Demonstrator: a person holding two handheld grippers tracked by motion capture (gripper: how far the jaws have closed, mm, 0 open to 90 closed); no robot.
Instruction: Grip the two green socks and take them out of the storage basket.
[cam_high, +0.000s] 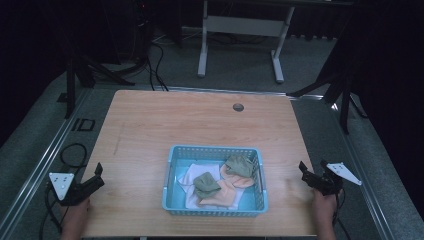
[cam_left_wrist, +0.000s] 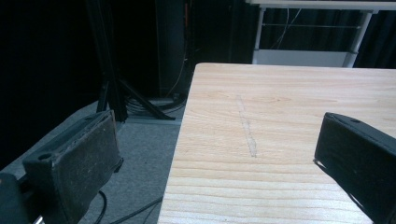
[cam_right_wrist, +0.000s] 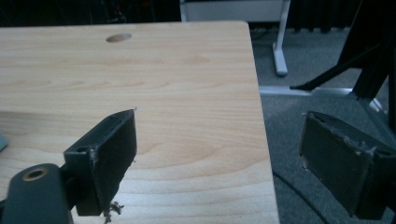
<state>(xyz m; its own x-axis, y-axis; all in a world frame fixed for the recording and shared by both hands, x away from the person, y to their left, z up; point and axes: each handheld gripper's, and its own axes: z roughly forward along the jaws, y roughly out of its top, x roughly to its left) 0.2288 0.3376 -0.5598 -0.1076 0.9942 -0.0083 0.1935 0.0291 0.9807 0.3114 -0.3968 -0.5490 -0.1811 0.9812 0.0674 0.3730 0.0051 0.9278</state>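
Cloths (cam_high: 222, 181) are seen piled in a blue basket (cam_high: 172, 172) near the front middle of the bench (cam_high: 150, 125), well apart from both grippers. The left gripper (cam_high: 97, 176) is held at the bench's front left edge, the right gripper (cam_high: 304, 170) at its front right edge, and the basket lies between them, touched by neither.

Fingers (cam_left_wrist: 79, 158) of the left gripper are spread wide in the left gripper view, one over the floor and one over the bench, with nothing between them. Fingers (cam_right_wrist: 109, 154) of the right gripper are likewise spread wide in the right gripper view, one over the bench and the other beyond its edge, over the floor, and nothing is held.

The cloths are crumpled and overlapping: two olive-green pieces, one toward the back right of the basket and one nearer the middle, are laid on pale orange cloth, with white cloth under them at the left. The basket is rectangular, with slotted walls and a light blue floor showing at the corners.
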